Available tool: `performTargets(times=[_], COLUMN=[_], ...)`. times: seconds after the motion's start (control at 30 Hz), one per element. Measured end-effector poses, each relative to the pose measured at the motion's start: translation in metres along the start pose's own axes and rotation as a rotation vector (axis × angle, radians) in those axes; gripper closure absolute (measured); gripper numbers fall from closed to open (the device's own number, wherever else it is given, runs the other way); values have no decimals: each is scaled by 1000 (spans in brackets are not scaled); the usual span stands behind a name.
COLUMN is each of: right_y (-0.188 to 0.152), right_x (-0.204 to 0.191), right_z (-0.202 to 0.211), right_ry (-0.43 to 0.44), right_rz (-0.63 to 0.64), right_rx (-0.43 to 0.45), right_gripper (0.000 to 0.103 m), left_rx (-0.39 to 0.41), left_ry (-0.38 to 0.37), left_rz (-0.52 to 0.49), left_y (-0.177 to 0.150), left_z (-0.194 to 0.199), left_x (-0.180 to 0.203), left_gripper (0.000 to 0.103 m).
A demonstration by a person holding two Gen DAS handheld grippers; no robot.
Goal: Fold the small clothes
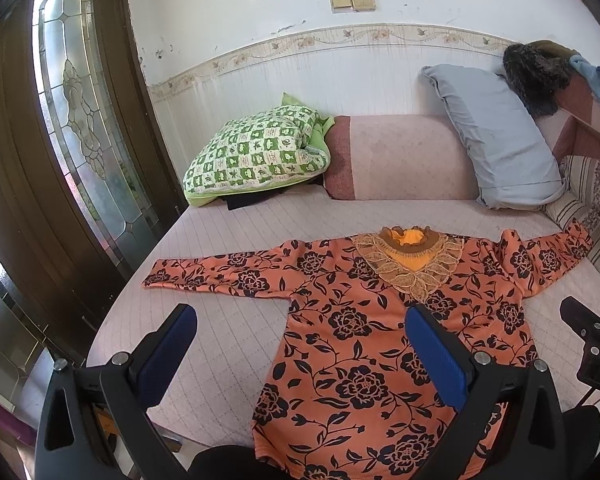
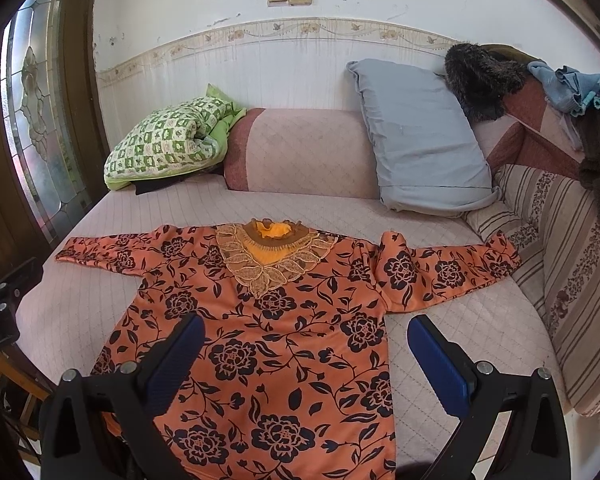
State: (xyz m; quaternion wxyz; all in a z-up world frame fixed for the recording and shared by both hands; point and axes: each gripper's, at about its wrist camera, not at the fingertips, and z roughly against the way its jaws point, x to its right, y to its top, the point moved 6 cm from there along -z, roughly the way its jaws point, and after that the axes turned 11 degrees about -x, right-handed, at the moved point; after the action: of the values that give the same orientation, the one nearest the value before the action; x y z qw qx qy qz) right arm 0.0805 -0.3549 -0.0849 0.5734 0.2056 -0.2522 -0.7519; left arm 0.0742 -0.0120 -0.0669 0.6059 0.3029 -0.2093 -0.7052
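An orange long-sleeved top with black flowers [image 1: 364, 344] [image 2: 284, 344] lies flat, front up, on the pink quilted bed cover [image 1: 236, 240] [image 2: 72, 308]. Both sleeves are spread out sideways and the lace collar [image 1: 410, 258] [image 2: 270, 256] points toward the wall. My left gripper [image 1: 300, 316] hovers open above the top's lower left side and holds nothing. Above the lower right side my right gripper [image 2: 306, 326] is open too, and its blue pads [image 2: 440, 364] are wide apart. The right gripper's body shows at the right edge of the left wrist view [image 1: 592, 340].
At the head of the bed stand a green checked pillow [image 1: 256, 152] [image 2: 168, 144], a pink bolster [image 1: 400, 156] [image 2: 300, 148] and a grey pillow [image 1: 496, 136] [image 2: 420, 136]. A striped cushion with piled clothes [image 2: 572, 208] lines the right side. A wooden door with glass [image 1: 72, 120] is on the left.
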Motion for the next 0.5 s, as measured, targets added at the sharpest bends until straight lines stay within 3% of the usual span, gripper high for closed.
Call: performTargets(times=[0.27, 0.4, 0.5], right_y=[3, 1, -4], right_x=[29, 84, 151], right_z=[-28, -65, -106], right_ry=[0, 20, -1], right_rz=[-53, -160, -296], right_rx=[-36, -71, -111], right_gripper=[1, 1, 1], left_rx=[-53, -195, -329], left_ry=[-18, -100, -155], left_rz=[-5, -9, -2], left_y=[3, -6, -21], left_z=[-37, -98, -149], left_x=[7, 19, 31], left_gripper=[0, 0, 0])
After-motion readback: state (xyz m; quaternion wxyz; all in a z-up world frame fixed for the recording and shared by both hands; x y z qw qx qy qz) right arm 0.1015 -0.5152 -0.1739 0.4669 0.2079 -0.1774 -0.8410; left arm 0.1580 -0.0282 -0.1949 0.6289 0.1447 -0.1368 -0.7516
